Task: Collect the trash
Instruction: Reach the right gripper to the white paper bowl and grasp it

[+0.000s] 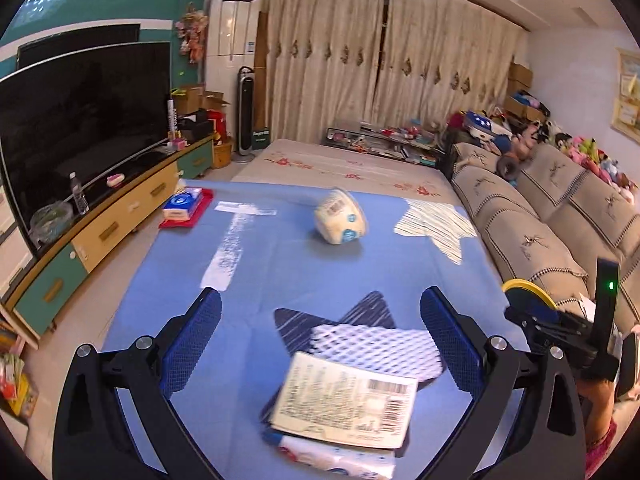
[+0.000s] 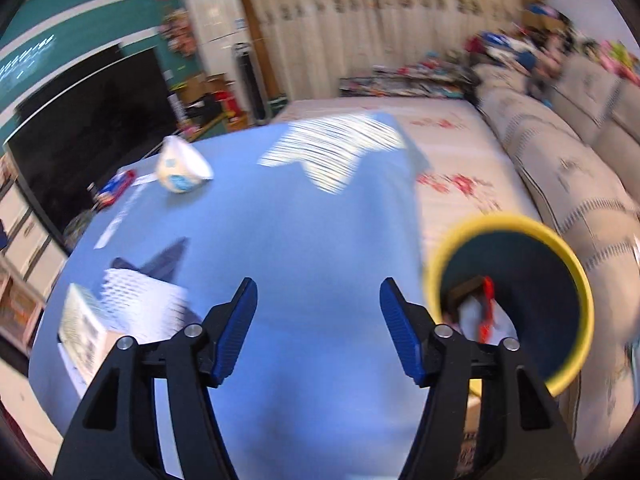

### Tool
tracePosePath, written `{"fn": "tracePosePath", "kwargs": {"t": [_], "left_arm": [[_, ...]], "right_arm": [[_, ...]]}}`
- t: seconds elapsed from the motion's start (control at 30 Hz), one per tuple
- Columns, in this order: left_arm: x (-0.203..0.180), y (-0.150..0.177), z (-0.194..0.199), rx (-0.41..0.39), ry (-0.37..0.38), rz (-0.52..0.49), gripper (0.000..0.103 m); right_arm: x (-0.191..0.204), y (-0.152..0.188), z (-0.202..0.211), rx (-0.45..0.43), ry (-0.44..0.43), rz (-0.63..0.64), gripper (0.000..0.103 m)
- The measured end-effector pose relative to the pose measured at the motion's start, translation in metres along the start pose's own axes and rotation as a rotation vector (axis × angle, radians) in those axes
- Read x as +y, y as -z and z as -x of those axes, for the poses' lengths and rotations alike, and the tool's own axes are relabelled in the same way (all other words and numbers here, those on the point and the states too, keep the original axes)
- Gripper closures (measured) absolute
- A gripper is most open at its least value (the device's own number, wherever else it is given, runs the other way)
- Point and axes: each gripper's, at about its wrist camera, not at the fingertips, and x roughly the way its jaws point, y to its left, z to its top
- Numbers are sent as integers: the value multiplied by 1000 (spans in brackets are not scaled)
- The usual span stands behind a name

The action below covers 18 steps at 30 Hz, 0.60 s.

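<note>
Trash: flat printed carton (image 1: 344, 400), foam net (image 1: 376, 348), lower centre; paper bowl (image 1: 340, 216) mid-frame. Left gripper (image 1: 320, 340) wide open, right gripper (image 2: 318, 320) part-open, both empty. Risk: thin carton slips from pads, missing yellow-rimmed bin (image 2: 560, 248).

Right wrist view motion-blurred throughout: print on paper cup (image 2: 182, 170) upper left unreadable; contents of yellow-rimmed bin (image 2: 516, 300) lower right smeared, partly hidden behind gripper finger. Left wrist view: tissue pack (image 1: 340, 460) under printed carton (image 1: 344, 400), cut by bottom edge; bin (image 1: 528, 296) mostly hidden at right.
</note>
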Motion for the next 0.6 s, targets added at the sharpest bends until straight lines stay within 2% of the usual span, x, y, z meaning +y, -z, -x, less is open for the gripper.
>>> {"fn": "tracePosePath", "kwargs": {"t": [0.17,0.23,0.3,0.4,0.47,0.6], "left_arm": [[34,5,-4,4,-2,43,5],[47,6,-8,11,-4,61,5],[58,7,-13,20,0,88,5],[74,11,-19,34,13,129,5],[83,13,-26,43,19,145,5],[103,18,-39,62,24,179,5]], "right_arm": [[71,-46,-35,-5,-56,173,40],[94,-59,-53,-15,-51,221,33],[117,-72,-74,-15,-47,272,30],[143,-85,-101,-27,-38,363,29],[157,-97,-124,-24,8,416,29],[167,-123,-160,21,-7,412,29]]}}
